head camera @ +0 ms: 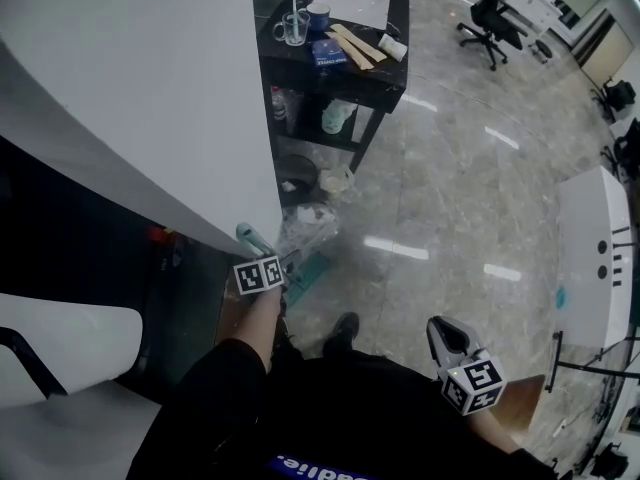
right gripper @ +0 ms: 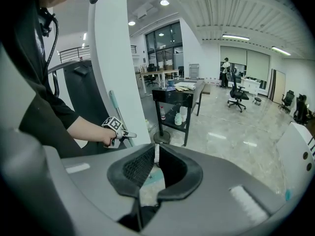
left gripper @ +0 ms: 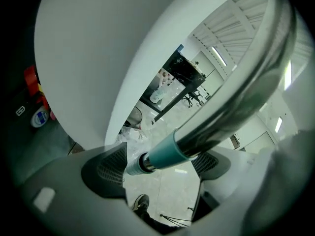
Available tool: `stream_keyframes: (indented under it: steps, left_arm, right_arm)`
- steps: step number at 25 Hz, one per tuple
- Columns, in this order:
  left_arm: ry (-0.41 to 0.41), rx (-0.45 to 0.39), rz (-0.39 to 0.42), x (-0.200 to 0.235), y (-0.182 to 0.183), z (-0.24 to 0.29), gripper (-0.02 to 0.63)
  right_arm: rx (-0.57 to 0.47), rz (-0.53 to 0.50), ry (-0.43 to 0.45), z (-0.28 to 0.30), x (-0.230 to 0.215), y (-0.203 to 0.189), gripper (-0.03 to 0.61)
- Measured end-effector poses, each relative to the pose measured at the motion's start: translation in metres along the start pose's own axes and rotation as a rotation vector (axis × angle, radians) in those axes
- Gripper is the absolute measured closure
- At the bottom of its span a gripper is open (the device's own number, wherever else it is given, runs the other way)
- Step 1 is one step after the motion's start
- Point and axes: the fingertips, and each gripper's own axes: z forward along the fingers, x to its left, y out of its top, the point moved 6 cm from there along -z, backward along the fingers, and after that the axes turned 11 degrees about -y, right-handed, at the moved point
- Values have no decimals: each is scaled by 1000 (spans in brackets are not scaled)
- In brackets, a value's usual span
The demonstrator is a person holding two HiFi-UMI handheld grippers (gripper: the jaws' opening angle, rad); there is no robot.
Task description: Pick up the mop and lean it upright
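The mop stands along the corner of the white pillar (head camera: 150, 88); its teal handle sleeve (head camera: 250, 236) shows above my left gripper (head camera: 268, 258), and its teal head (head camera: 310, 268) lies on the floor. In the left gripper view the chrome pole with the teal sleeve (left gripper: 165, 154) runs between the wide-open jaws of the left gripper (left gripper: 160, 166), and the pads do not press it. The right gripper view shows the pole (right gripper: 114, 104) against the pillar and the left gripper (right gripper: 120, 132) at it. My right gripper (head camera: 445, 333) (right gripper: 156, 156) hangs apart to the right, shut and empty.
A black table (head camera: 385, 78) with cups and bottles stands behind the pillar, a round bin (head camera: 298, 173) and a plastic bag (head camera: 310, 223) below it. An office chair (head camera: 490, 18) is far back, a white cabinet (head camera: 590, 258) at right, a white chair (head camera: 60, 348) at left.
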Motion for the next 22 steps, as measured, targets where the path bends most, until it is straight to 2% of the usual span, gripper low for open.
stream_keyframes:
  steps: [6,11,17,22]
  left_arm:
    - [-3,42,73,-10,-9,-13,176]
    - [21,92,217,-34,-31,-42,176]
    - [72,58,347,-72,-48,-88,183]
    - [40,-3,398,-109,-56,-116,191]
  right_arm:
    - [-18,3,42,3,3,0,543]
    - [-46,30,133,15,5,-3,543]
    - [-58,53,271,30,8,-14,544]
    - [-95,22,315,23,15,-9,546]
